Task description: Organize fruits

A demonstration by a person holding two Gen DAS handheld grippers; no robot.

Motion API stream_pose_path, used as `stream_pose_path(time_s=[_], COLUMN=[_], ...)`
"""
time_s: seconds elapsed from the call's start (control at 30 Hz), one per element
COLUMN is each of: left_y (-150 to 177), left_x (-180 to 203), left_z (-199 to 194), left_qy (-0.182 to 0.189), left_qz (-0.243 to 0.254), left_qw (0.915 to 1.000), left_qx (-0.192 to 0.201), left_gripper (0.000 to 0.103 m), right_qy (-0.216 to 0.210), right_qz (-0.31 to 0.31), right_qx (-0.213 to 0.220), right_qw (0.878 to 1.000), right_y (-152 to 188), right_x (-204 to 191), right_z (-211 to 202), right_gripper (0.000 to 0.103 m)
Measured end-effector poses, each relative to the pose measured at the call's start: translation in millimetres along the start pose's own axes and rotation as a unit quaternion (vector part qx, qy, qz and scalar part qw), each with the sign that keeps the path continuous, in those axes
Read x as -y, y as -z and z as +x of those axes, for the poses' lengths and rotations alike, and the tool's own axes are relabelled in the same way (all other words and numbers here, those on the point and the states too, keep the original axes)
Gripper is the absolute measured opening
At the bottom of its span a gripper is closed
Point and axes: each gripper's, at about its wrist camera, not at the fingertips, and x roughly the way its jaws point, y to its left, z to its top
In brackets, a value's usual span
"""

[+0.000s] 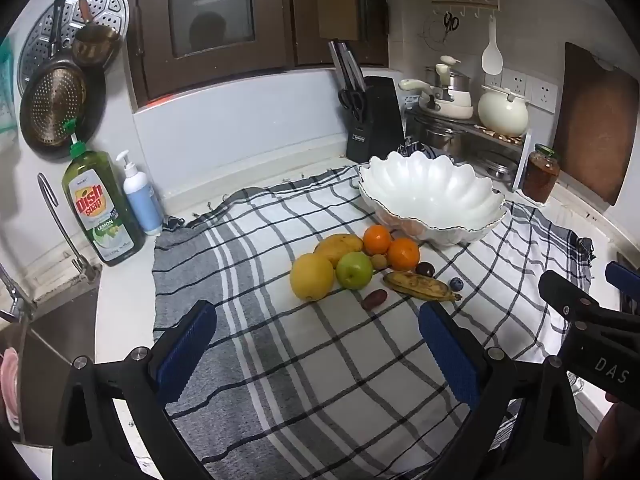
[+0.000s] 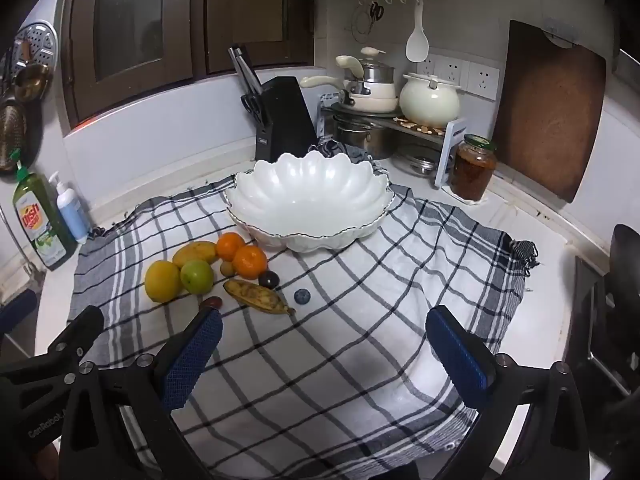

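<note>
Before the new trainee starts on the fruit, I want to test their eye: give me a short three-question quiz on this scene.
1. True or false: the bowl already holds fruit.
2. How many oranges lie on the cloth?
3. What lies nearest the banana's stem: (a) lemon, (b) blueberry, (c) apple?

Key: 1 false. 2 two. 3 b.

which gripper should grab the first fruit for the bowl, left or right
Probably left. The left gripper is open with the lemon and green apple straight ahead between its fingers. The right gripper faces bare cloth, the fruit off to its left. The bowl is empty.
</note>
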Motion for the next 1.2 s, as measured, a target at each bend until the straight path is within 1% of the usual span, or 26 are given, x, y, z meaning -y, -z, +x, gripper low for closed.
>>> stream_pose_path(time_s=[0.1,0.2,0.7,0.9,1.2], left_y=[0,0,1,-1,0], left_x=[1,0,1,2,0], left_z=[0,0,-2,-18,-16], left_qy=[-0.001,0.004,0.001,0.001,0.002], left_qz=[0.003,0.001,0.003,0.003,0.003], left_qw=[1.0,1.0,0.9999,1.0,1.0], left_qx=[0.004,0.004,0.01,0.008,0.008], left_gripper=[0.103,0.103,0.103,0.103,0.103], right_qy=[0.006,0.005,0.004,0.004,0.004], right_qz=[-0.006,-0.004,-0.004,-0.005,-0.004], right_qx=[0.003,0.006,0.007,0.008,0.008], right_qw=[1.0,1.0,1.0,1.0,1.0], right_y=[0,1,1,2,2], right_x=[-1,-1,-1,-1,0], right_z=[-2,-5,-7,-7,-7], right_gripper=[0.103,0.103,0.103,0.103,0.103])
